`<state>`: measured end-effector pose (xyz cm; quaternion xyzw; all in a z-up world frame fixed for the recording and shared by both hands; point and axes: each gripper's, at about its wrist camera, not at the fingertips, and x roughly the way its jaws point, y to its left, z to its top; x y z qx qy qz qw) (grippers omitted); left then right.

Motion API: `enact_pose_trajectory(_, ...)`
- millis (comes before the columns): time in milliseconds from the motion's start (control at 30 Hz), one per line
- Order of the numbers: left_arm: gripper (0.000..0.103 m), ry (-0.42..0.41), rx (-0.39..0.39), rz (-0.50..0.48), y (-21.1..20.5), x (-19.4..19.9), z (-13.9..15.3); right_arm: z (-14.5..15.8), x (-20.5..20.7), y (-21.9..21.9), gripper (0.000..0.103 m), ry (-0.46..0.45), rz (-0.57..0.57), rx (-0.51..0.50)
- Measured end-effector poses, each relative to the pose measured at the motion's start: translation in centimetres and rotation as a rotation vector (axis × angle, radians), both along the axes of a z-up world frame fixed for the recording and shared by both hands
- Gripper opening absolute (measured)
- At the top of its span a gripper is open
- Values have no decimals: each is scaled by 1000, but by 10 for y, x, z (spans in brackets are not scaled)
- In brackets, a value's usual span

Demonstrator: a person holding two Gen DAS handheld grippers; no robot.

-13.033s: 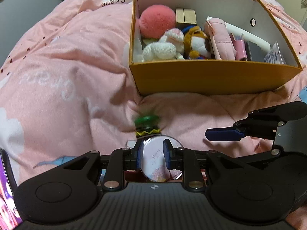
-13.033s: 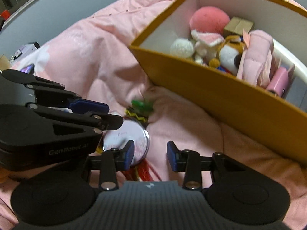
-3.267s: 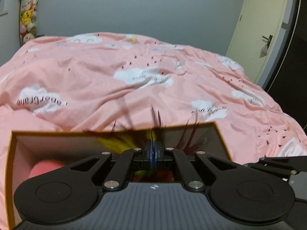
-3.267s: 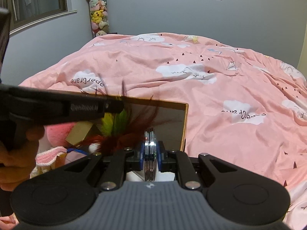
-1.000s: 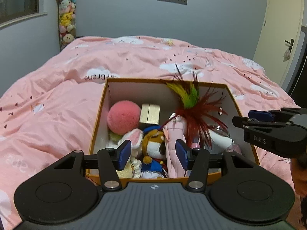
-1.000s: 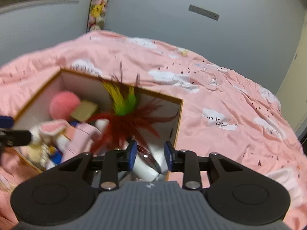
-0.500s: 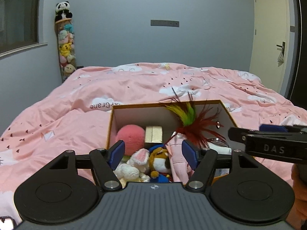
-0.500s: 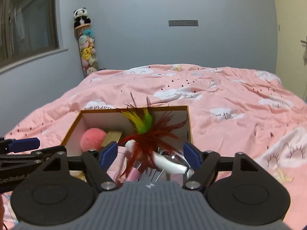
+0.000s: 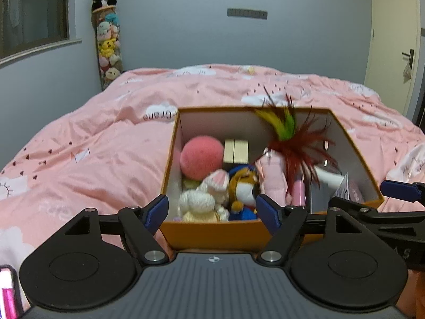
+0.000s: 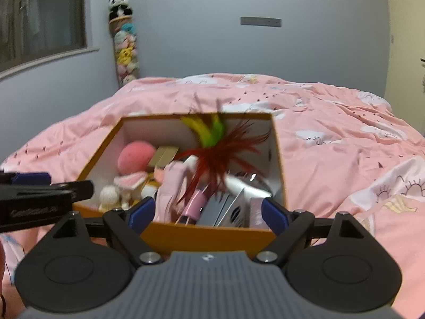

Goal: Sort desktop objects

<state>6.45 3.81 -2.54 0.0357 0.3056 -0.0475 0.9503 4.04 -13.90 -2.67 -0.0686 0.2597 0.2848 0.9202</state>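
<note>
Two opening grippers (image 9: 212, 208) (image 10: 208, 214), empty, near orange box (image 9: 212, 231)

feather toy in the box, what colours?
Feather toy: yellow-green top, dark red below. Clearest in left wrist view.

Toys (image 9: 212, 186) lie in box (image 9: 212, 232), seemingly on bed (image 9: 93, 154).

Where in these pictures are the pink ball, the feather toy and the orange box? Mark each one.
pink ball (image 9: 201, 156): left wrist view, middle of its round face.
feather toy (image 10: 220, 156): right wrist view, base of the red plumes.
orange box (image 9: 212, 231): left wrist view, near outer wall.
</note>
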Motion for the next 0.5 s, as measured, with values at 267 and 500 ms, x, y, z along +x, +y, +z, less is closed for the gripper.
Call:
enact_pose_trajectory(267, 87, 64, 4, 9, 3, 5, -17, -15, 9, 2, 90, 63, -14, -4)
enact_pose_trajectory(500, 87, 91, 15, 10, 1, 8, -21, -23, 13, 3, 90, 99, -18, -15)
